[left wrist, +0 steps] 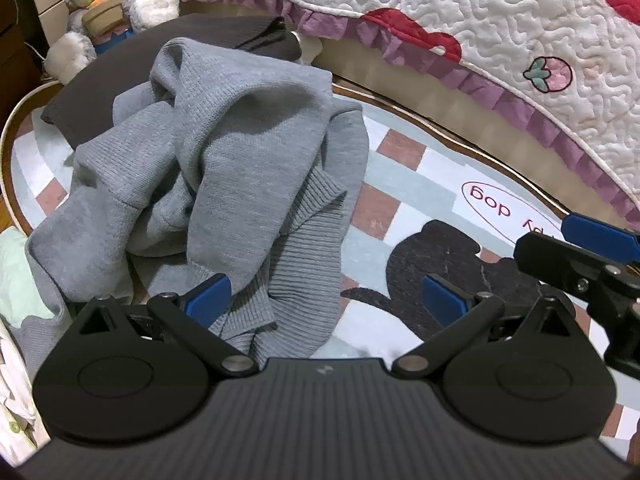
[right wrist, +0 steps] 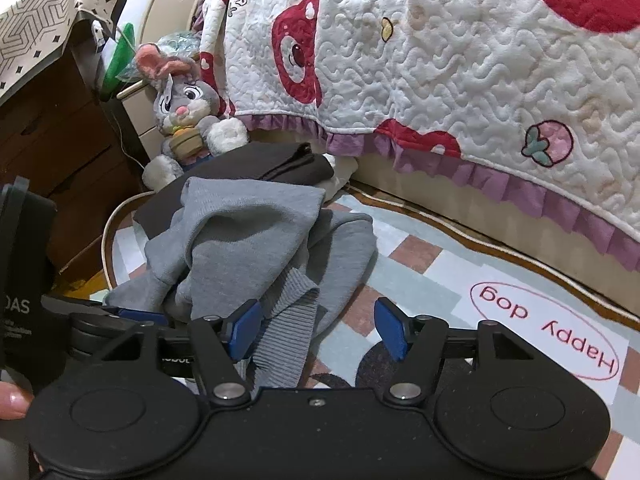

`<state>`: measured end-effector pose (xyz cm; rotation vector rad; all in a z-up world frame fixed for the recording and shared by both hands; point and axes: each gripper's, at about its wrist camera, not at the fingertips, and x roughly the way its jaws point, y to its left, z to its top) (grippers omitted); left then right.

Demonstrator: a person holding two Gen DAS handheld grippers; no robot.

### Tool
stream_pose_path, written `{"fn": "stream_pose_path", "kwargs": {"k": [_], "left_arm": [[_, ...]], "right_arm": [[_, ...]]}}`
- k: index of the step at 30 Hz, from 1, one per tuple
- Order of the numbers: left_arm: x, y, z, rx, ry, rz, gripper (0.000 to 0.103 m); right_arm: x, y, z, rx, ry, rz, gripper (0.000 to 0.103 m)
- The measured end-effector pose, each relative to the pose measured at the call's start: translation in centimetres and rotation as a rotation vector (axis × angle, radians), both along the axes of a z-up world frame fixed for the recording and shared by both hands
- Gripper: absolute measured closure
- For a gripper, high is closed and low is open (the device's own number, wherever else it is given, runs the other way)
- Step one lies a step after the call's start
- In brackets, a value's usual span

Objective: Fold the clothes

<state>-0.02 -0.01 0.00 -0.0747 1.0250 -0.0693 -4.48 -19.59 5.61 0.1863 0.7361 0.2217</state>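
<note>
Through the left wrist view, the left hand-held gripper (left wrist: 326, 300) hangs wide open and empty, its left pad touching the grey sweater (left wrist: 224, 168) heaped just ahead on the rug (left wrist: 420, 184), likely seeking the ribbed hem.

Through the right wrist view, the right hand-held gripper (right wrist: 318, 330) gapes too, holding nothing; the crumpled, unfolded sweater (right wrist: 256, 248) lies ahead-left.

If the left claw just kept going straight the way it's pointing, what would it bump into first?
Probably the ribbed hem of the crumpled grey sweater, which already lies between the open left claw's blue pads. The patterned rug lies beneath; depth is hard to judge.
</note>
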Motion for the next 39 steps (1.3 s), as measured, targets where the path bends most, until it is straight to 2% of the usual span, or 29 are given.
{"fn": "stream_pose_path", "kwargs": {"k": [4, 9, 11, 39], "left_arm": [[-0.28, -0.2, -0.03, 0.006, -0.004, 0.005, 0.0], [0.06, 0.09, -0.15, 0.003, 0.014, -0.004, 0.0], [-0.01, 0.11, -0.24, 0.002, 0.011, -0.006, 0.0], [-0.01, -0.48, -0.47, 0.02, 0.023, -0.055, 0.0]], "right_arm": [[-0.3, 0.64, 0.14, -0.016, 0.005, 0.011, 0.034], [0.47, 0.31, 0.03, 0.015, 0.044, 0.002, 0.032], [0.02, 0.39, -0.29, 0.011, 0.019, -0.007, 0.032], [-0.08, 0.37, -0.78, 0.035, 0.051, -0.034, 0.031]]}}
